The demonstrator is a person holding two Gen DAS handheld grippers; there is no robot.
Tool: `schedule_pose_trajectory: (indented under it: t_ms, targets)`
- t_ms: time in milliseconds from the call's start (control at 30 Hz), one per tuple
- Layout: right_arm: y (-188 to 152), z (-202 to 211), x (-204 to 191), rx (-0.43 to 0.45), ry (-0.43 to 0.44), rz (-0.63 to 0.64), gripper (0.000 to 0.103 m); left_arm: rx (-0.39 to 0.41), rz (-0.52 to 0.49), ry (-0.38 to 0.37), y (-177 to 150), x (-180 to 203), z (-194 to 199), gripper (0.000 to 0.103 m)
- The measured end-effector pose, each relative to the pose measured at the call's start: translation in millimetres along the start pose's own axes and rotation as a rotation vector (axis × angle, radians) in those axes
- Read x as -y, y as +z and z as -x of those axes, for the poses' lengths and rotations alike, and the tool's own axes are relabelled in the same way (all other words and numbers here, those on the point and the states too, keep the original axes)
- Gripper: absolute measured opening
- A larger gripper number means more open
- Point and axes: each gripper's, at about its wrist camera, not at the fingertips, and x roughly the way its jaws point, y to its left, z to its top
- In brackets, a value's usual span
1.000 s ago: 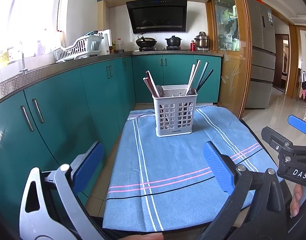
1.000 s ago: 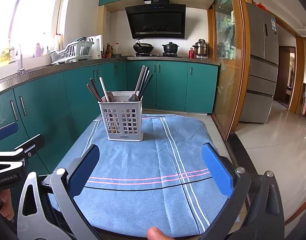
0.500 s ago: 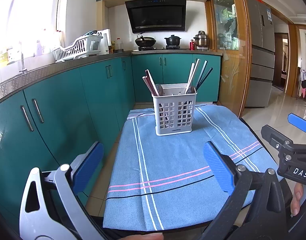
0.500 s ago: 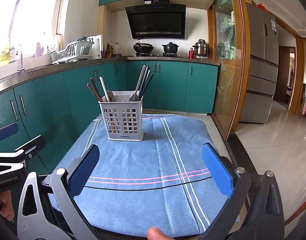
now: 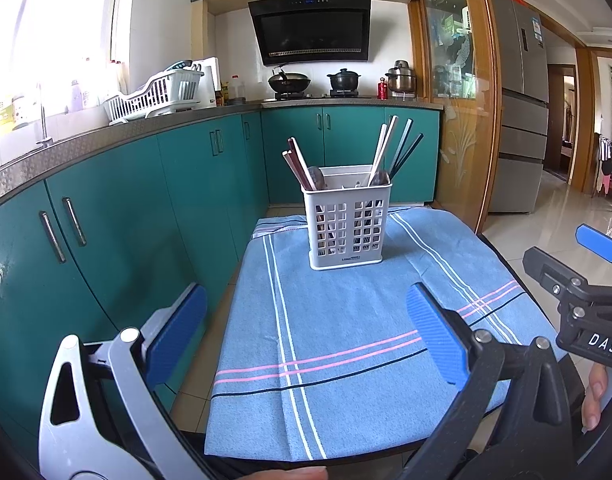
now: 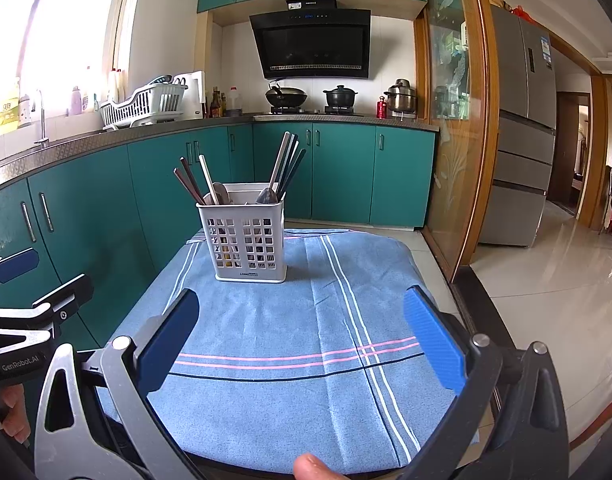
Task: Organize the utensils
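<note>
A white perforated utensil basket stands upright at the far end of a blue striped cloth. Chopsticks and spoon handles stick out of it, dark ones leaning left and pale and dark ones leaning right. My left gripper hovers open over the cloth's near left part, nothing between its blue pads. My right gripper hovers open over the near edge, also holding nothing. Each gripper shows at the edge of the other's view.
Teal cabinets and a countertop with a dish rack run along the left. A stove with pots is at the back, a glass partition and a fridge on the right. Tiled floor spreads to the right.
Both views have crept very slightly; the basket sits a touch higher in the left wrist view. Both grippers remain open and empty.
</note>
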Motion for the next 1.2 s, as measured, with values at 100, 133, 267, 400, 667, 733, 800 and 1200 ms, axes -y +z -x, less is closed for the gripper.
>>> schedule_pose_trajectory:
  t_ms: [100,133,267,400,667,733,800,1200]
  targets:
    - [0,0,0,0.0,0.001,0.001,0.1,-0.001,-0.001,0.0,0,1,0,0.099]
    - [0,0,0,0.0,0.001,0.0,0.1,-0.002,-0.001,0.0,0,1,0,0.099]
    - [0,0,0,-0.002,0.0,-0.001,0.1,-0.002,-0.002,0.0,-1,2,0,0.099]
    - [-1,0,0,-0.002,0.0,-0.002,0.1,-0.005,-0.002,-0.005,-1,3,-1,0.099]
    - [-2,0,0,-0.003,-0.002,-0.004,0.1,-0.014,0.002,-0.018,-4,4,-3,0.099]
    - [-2,-1,0,-0.007,-0.002,-0.006,0.1,-0.01,-0.005,-0.016,-5,5,-3,0.099]
    - [-5,-4,-1,-0.012,-0.005,-0.01,0.1,-0.014,-0.02,-0.002,-6,8,-4,0.099]
    - [-9,-8,1,-0.025,-0.013,-0.017,0.1,-0.034,0.0,-0.023,-6,7,-10,0.099]
